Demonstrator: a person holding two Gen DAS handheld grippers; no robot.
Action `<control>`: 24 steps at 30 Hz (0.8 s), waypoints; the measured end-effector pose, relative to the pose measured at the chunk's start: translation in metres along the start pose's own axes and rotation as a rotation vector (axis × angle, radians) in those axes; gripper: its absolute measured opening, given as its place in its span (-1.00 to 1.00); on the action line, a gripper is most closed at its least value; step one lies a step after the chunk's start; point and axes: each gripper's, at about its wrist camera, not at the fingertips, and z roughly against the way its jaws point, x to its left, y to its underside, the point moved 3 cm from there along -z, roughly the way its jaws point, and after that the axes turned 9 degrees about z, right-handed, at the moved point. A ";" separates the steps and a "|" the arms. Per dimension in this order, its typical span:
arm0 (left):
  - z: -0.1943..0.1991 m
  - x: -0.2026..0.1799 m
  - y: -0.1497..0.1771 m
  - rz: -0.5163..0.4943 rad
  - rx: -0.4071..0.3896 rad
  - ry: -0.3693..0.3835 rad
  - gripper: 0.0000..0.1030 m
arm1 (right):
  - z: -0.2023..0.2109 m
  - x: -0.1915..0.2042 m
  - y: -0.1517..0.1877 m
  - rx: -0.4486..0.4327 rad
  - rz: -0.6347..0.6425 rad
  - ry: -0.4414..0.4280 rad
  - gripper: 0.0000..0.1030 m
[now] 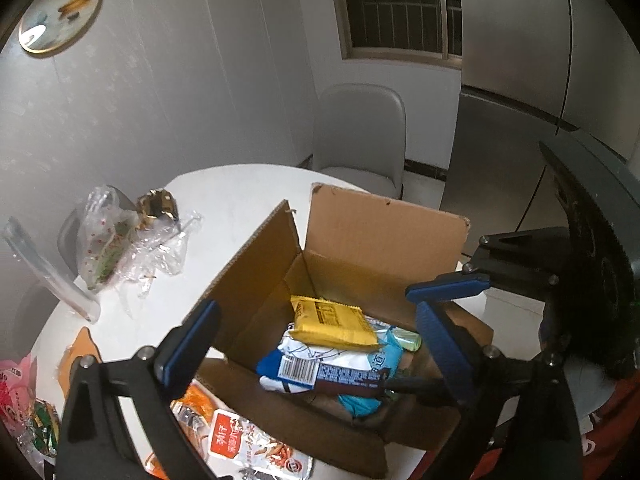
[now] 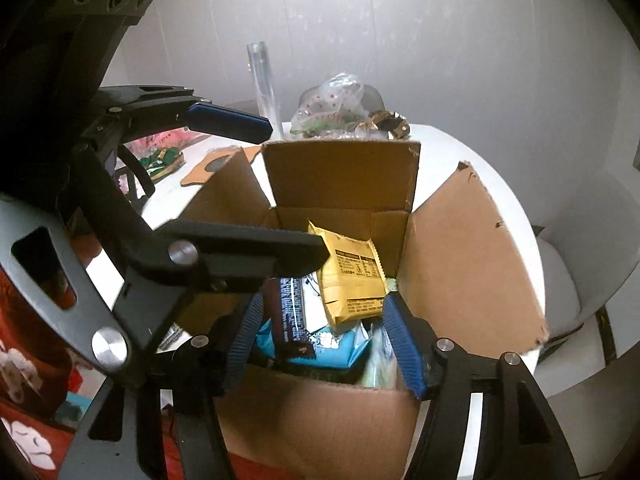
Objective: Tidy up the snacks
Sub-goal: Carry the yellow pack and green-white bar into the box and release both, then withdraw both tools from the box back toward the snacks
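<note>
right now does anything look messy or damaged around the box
The cardboard box has ragged, torn flap edges. Crumpled clear plastic wrap lies loose on the white table. An orange snack packet sits outside the box.

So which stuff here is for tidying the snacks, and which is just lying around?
For the job: cardboard box, yellow packet, blue-and-white packet, orange snack packet.

Just lying about: crumpled plastic bags, grey chair, round wall picture.

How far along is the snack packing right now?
Done: the yellow packet and blue-white packs lie in the cardboard box. In hand: nothing; both hand-held grippers are open. Left: the orange-and-white pack and pink bag remain on the table.
</note>
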 end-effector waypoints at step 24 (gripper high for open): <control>0.147 0.091 0.095 0.211 -0.205 -0.115 0.89 | 0.058 0.136 -0.023 -0.176 0.193 0.011 0.18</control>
